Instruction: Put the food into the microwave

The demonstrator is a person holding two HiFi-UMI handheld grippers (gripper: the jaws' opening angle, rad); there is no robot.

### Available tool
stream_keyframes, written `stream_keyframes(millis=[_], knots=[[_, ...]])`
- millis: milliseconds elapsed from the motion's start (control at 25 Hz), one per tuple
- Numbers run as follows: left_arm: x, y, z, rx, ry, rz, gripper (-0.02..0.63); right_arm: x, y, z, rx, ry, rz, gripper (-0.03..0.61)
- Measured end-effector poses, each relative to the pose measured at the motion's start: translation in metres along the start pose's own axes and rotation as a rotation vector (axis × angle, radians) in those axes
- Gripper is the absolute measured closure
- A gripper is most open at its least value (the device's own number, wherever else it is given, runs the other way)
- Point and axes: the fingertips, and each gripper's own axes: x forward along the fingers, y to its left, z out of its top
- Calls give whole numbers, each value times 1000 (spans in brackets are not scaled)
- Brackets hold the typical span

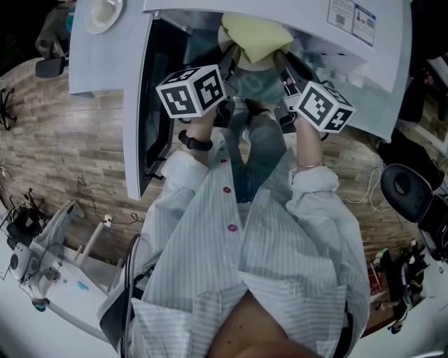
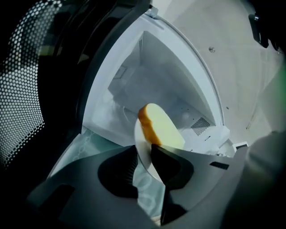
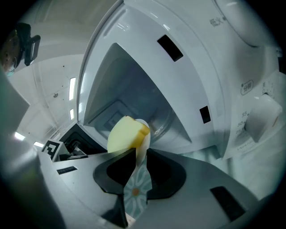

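Observation:
A yellow slice of bread [image 1: 255,35] lies on a white plate with a teal pattern [image 1: 255,84], held at the mouth of the open microwave [image 1: 315,28]. My left gripper [image 1: 234,63] is shut on the plate's left rim and my right gripper [image 1: 283,66] on its right rim. In the left gripper view the plate rim [image 2: 142,147] stands edge-on between the pads of the left gripper [image 2: 143,156], with the bread [image 2: 163,127] in front of the white cavity [image 2: 147,80]. In the right gripper view the right gripper [image 3: 139,156] pinches the plate [image 3: 138,188] below the bread [image 3: 123,134].
The microwave door [image 1: 150,105] hangs open at the left, its mesh window [image 2: 27,89] close beside my left gripper. The control panel [image 3: 254,112] is at the right. A dish [image 1: 105,14] sits on the white counter. An office chair [image 1: 406,189] and a cluttered desk [image 1: 42,266] stand on the wooden floor.

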Motion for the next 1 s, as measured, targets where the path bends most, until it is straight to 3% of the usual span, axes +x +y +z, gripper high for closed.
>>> stream_keyframes(millis=[560,1000], knots=[[22,13,12,40,-16,24,514,21,-10,11,-69,-84,-54,495],[40,16,23,120,6,47,503,33,-20,19,-95,-105,-92,489]])
